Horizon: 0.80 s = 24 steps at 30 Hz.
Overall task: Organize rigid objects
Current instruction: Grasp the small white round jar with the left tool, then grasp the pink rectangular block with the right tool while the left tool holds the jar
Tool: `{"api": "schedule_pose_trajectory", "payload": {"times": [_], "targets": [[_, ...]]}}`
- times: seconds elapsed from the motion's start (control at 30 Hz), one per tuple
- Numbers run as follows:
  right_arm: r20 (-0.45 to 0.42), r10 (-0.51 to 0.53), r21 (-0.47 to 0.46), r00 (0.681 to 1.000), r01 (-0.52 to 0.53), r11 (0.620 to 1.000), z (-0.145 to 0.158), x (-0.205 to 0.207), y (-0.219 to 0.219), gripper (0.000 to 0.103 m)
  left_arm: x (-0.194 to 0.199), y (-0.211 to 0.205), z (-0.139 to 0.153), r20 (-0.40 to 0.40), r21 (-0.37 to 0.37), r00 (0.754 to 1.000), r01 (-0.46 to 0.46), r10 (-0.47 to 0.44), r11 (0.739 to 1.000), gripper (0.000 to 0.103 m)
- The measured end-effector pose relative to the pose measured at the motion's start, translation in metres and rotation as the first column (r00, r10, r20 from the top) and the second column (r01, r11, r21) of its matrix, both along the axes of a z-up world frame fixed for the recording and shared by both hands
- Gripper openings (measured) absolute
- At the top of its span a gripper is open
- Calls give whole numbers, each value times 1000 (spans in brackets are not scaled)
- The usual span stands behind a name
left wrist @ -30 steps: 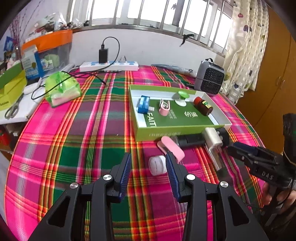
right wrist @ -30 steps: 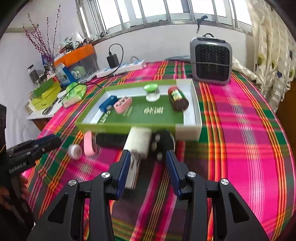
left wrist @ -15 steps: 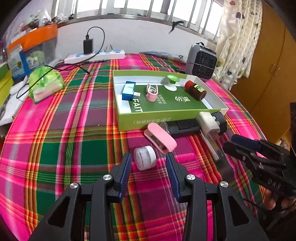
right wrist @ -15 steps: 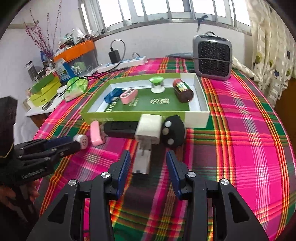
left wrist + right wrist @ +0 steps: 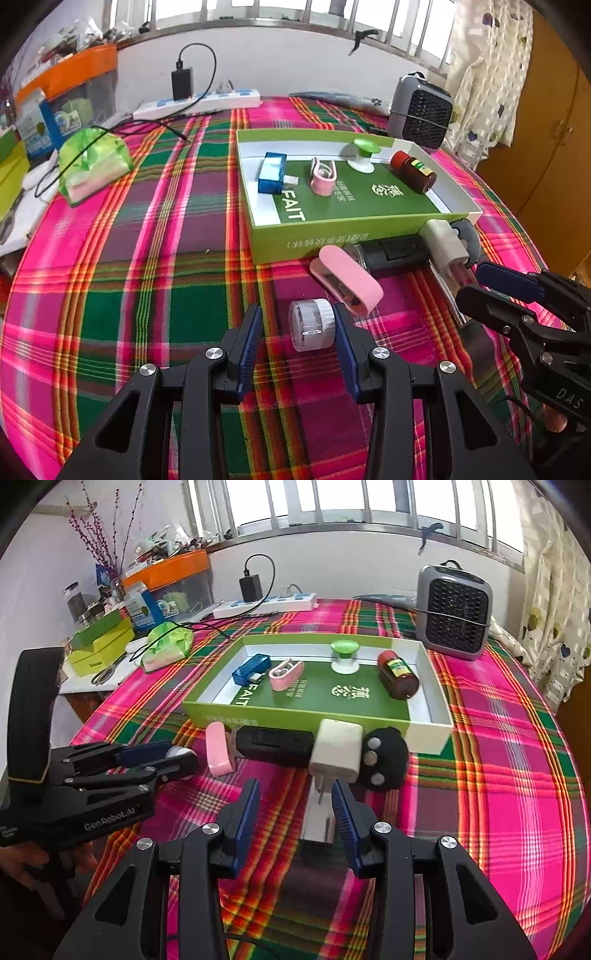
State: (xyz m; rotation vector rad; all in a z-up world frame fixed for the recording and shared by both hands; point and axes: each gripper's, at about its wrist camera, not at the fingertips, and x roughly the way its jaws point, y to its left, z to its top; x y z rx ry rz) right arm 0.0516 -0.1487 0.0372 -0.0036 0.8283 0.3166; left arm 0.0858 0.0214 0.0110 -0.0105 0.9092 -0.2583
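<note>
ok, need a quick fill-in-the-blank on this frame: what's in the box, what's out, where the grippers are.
1. The brown bottle lies on its side inside the green ____.
2. The small white jar sits between the fingers of the ____ gripper.
3. The right gripper is lined up on the prongs of the white ____.
4. On the cloth, the pink clip lies ____ the box.

Missing: box; left; charger; outside

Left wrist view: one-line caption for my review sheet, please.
Left gripper open around a small white-capped jar on the plaid tablecloth, near the green tray.
</note>
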Motion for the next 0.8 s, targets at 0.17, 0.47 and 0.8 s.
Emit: {"api": "schedule_pose_trajectory", "payload": {"times": [0.17, 0.47, 0.8], "targets": [[-2, 26, -14, 1000, -26, 1000, 0, 4, 13, 42, 2, 4, 0, 3, -15, 1000, -3, 3, 1000, 24], [-22, 46, -25, 999, -47, 999, -1, 11, 27, 42, 1, 13, 3, 24, -4, 1000, -7, 7, 1000, 18], [-29, 147, -11, 989, -147, 989, -6, 17, 58, 42, -8, 50, 4, 24, -5, 997, -76, 76, 997, 18]]}}
